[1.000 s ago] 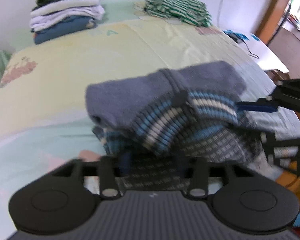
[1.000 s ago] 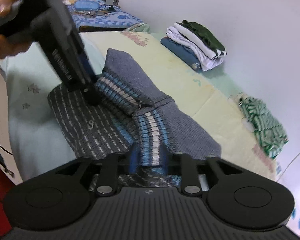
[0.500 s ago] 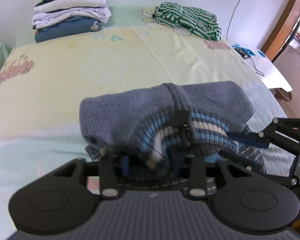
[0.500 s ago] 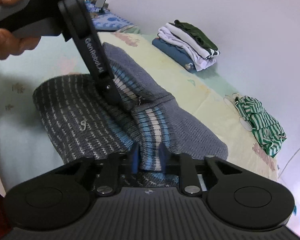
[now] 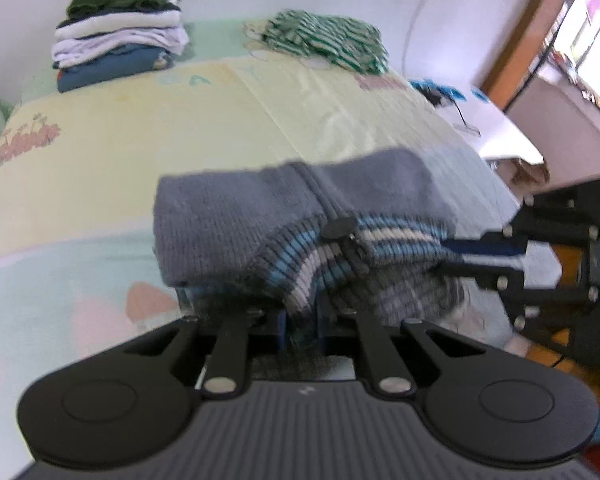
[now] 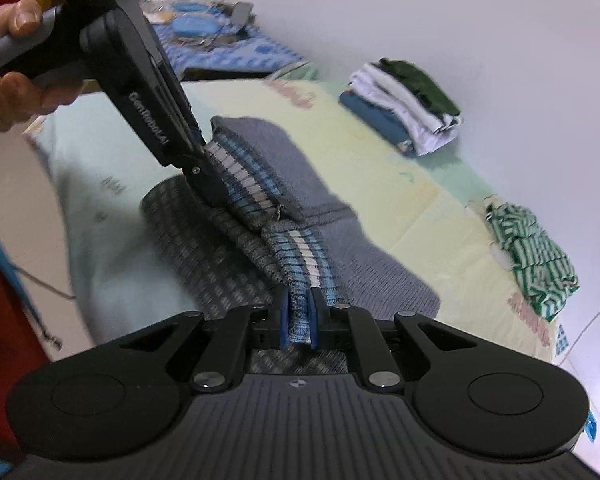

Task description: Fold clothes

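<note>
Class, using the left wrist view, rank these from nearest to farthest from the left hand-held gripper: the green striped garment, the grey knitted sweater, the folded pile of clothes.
1. Grey knitted sweater: pinched in the left hand-held gripper, whose jaws are closing.
2 and 3. Folded pile of clothes, far left, and green striped garment, far right of centre: too close to call.

Left wrist view: close above the sweater, facing the far wall.
Right wrist view: close, facing far-right across the bed.
Shared: sweater, folded stack, striped garment.
</note>
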